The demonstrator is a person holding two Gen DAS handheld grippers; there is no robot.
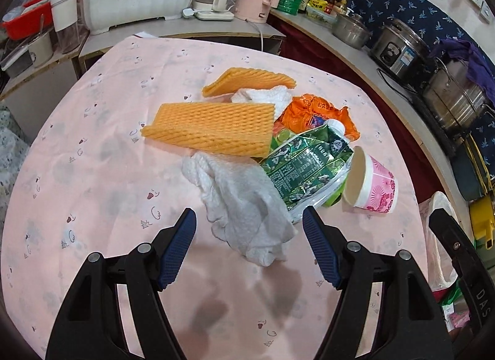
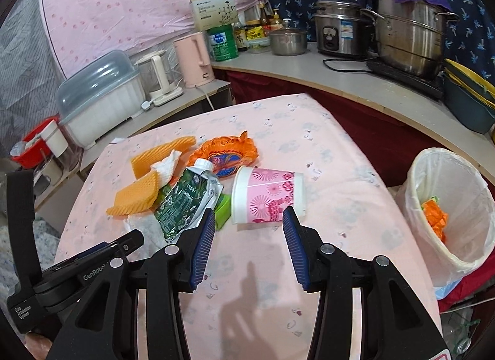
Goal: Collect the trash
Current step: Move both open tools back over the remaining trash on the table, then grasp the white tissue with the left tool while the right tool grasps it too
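Observation:
A pile of trash lies on the pink tablecloth [image 1: 92, 174]: two orange foam nets [image 1: 213, 128], crumpled white tissue [image 1: 244, 208], a green drink pouch [image 1: 306, 165], an orange wrapper [image 1: 315, 109] and a pink paper cup [image 1: 371, 185] on its side. My left gripper [image 1: 249, 220] is open just above the tissue, fingers either side of it. My right gripper [image 2: 249, 219] is open and empty, right in front of the pink cup [image 2: 267, 194]. The pouch [image 2: 185, 199] lies left of the cup. A bin with a white liner [image 2: 451, 211] stands right of the table with orange trash inside.
Counters wrap the back and right: a dish rack [image 2: 99, 97], kettles [image 2: 195, 60], a rice cooker [image 2: 340, 32] and a steel pot [image 2: 411, 38]. The left gripper's body [image 2: 62, 267] shows at lower left in the right wrist view. A dark red cloth hangs under the counter.

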